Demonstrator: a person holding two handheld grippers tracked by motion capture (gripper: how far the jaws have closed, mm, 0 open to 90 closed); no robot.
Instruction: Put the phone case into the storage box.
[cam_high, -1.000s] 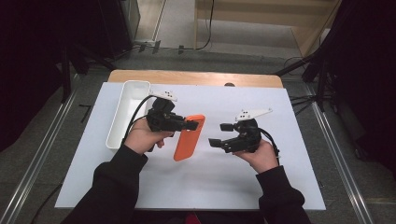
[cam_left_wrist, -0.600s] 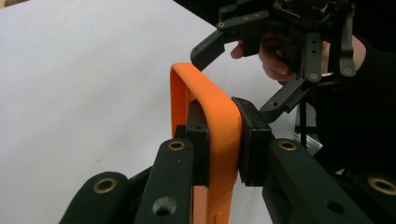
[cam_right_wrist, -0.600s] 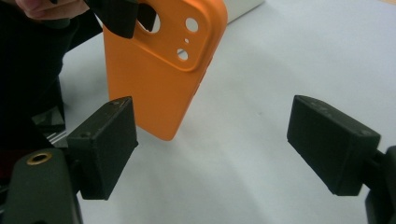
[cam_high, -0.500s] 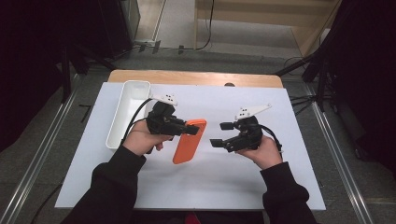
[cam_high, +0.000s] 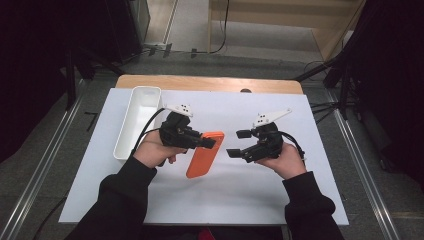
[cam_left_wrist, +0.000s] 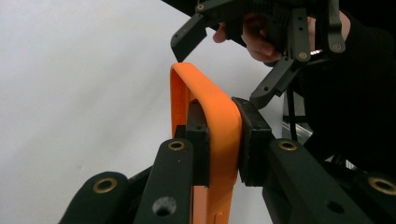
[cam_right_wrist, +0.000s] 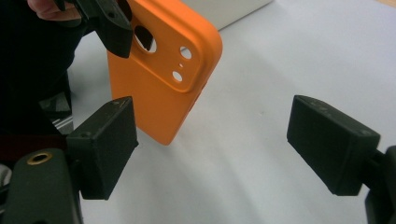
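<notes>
An orange phone case (cam_high: 204, 156) is held just above the white table cover, its camera cut-outs facing my right gripper. My left gripper (cam_high: 210, 142) is shut on the case's top edge; in the left gripper view the pads press both sides of the orange rim (cam_left_wrist: 210, 107). To the right of the case, my right gripper (cam_high: 238, 143) stands open with nothing between its jaws. In the right gripper view the case (cam_right_wrist: 159, 93) hangs ahead and left of the wide-apart jaws of the right gripper (cam_right_wrist: 210, 144).
A long white tray (cam_high: 123, 145) lies at the left, behind my left hand. The white cover (cam_high: 250, 200) spreads over a wooden table (cam_high: 210, 82). Dark stands and cables surround the table on the floor.
</notes>
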